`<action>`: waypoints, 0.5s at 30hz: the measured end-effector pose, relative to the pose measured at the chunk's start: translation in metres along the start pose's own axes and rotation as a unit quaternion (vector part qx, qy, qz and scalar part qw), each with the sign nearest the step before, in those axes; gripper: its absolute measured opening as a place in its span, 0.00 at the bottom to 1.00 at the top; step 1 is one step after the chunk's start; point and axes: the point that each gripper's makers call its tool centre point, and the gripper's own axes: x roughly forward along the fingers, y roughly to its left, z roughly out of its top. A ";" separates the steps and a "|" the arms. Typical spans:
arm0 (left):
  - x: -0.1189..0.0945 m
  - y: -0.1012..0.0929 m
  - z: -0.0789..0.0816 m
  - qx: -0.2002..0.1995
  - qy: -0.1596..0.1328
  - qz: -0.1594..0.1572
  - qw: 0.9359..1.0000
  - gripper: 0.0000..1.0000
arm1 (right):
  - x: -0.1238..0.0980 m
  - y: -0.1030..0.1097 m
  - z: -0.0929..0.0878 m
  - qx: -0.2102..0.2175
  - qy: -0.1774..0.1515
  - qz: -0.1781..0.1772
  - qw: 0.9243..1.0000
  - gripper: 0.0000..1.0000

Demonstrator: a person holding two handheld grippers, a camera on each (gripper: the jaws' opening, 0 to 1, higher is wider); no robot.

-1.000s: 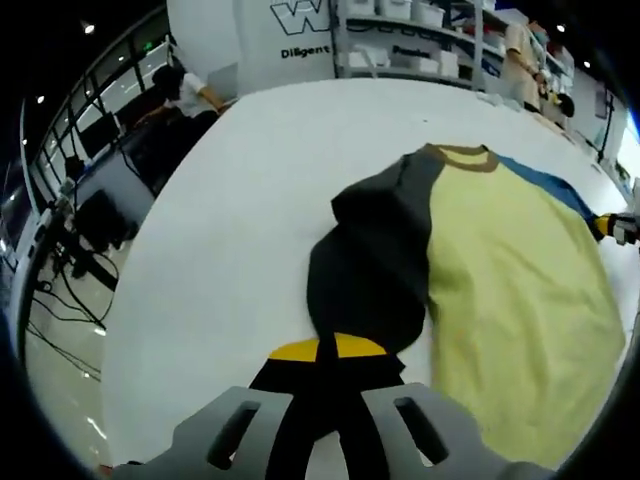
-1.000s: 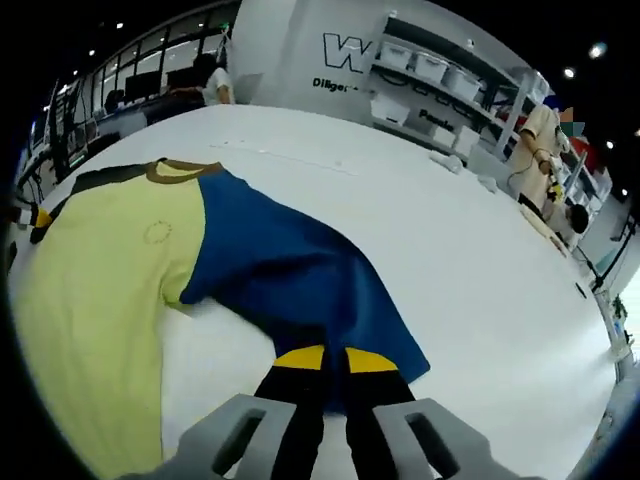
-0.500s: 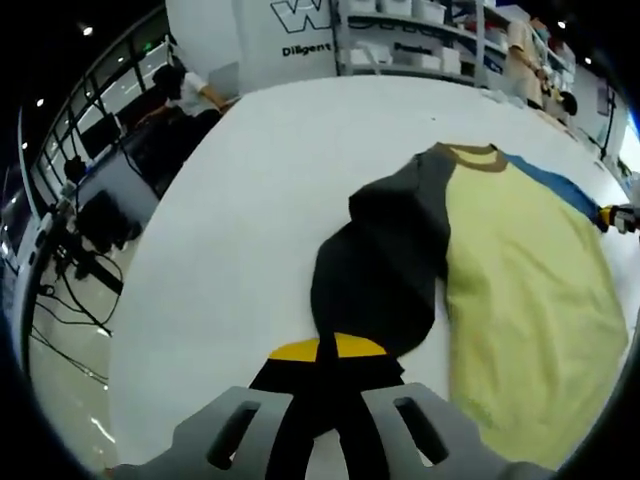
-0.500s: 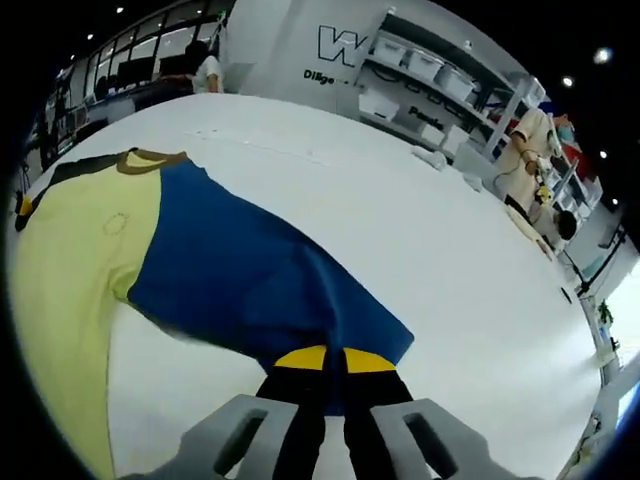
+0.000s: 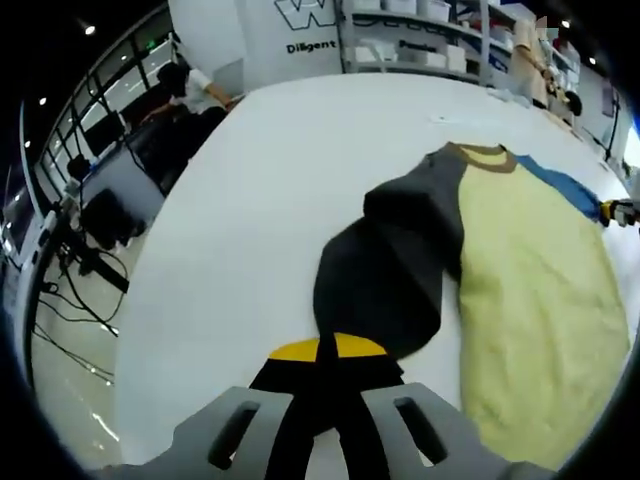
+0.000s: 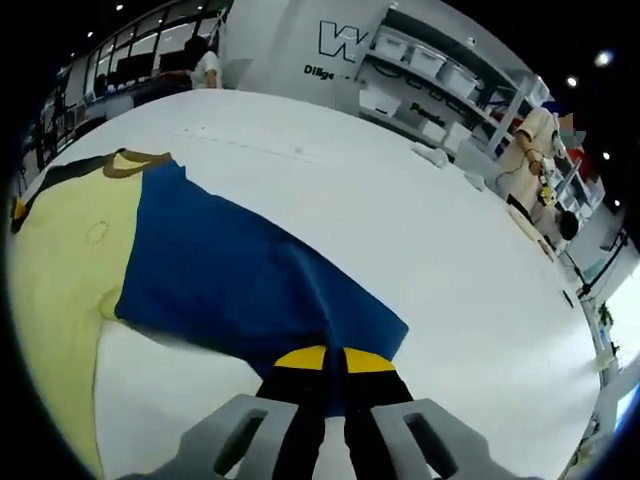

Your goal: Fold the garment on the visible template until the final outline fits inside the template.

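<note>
I am working over a broad white table (image 5: 270, 200) in a bright hall, with white shelving (image 6: 440, 75) carrying white storage bins along the far wall and a white panel with dark lettering (image 5: 290, 30) beside it. On the table lies one garment, a pale yellow knit shirt with a brown collar (image 5: 535, 260), one dark grey sleeve (image 5: 385, 275) and one royal blue sleeve (image 6: 235, 280).

In the left gripper view, the table's left edge (image 5: 135, 300) runs close beside my tool, with desks and cables on the floor beyond it; between that edge and the grey sleeve the surface is bare. My left gripper (image 5: 326, 352) has its yellow-tipped jaws pressed together on the cuff end of the grey sleeve, which is drawn out toward me and lies rumpled against the yellow body. At the far right of this view I can see a bit of the other gripper at the shirt's opposite side.

In the right gripper view, wide bare table stretches to the right and far side of the blue sleeve. My right gripper (image 6: 333, 358) is clamped on the blue sleeve's end, the cloth spread flat from there back to the collar (image 6: 135, 160). Two people stand at the far ends of the room; I cannot make out any template outline.
</note>
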 end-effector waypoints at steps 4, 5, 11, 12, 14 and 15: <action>0.000 0.003 -0.001 -0.005 0.001 0.007 1.000 0.00 | -0.002 -0.001 -0.002 0.002 0.002 -0.003 1.000 0.00; 0.000 0.004 -0.001 -0.006 0.001 0.009 1.000 0.00 | -0.002 -0.002 -0.002 0.001 0.004 -0.004 1.000 0.00; -0.003 0.013 -0.006 -0.010 0.009 0.028 1.000 0.00 | -0.005 -0.004 -0.005 0.006 0.007 -0.008 1.000 0.00; -0.004 0.015 -0.008 -0.010 0.010 0.031 0.999 0.00 | -0.006 -0.005 -0.005 0.005 0.008 -0.010 1.000 0.00; -0.006 0.019 -0.011 -0.012 0.016 0.038 0.999 0.00 | -0.007 -0.006 -0.006 0.005 0.009 -0.011 1.000 0.00; -0.007 0.022 -0.014 -0.013 0.019 0.042 0.999 0.00 | -0.008 -0.007 -0.006 0.005 0.010 -0.012 1.000 0.00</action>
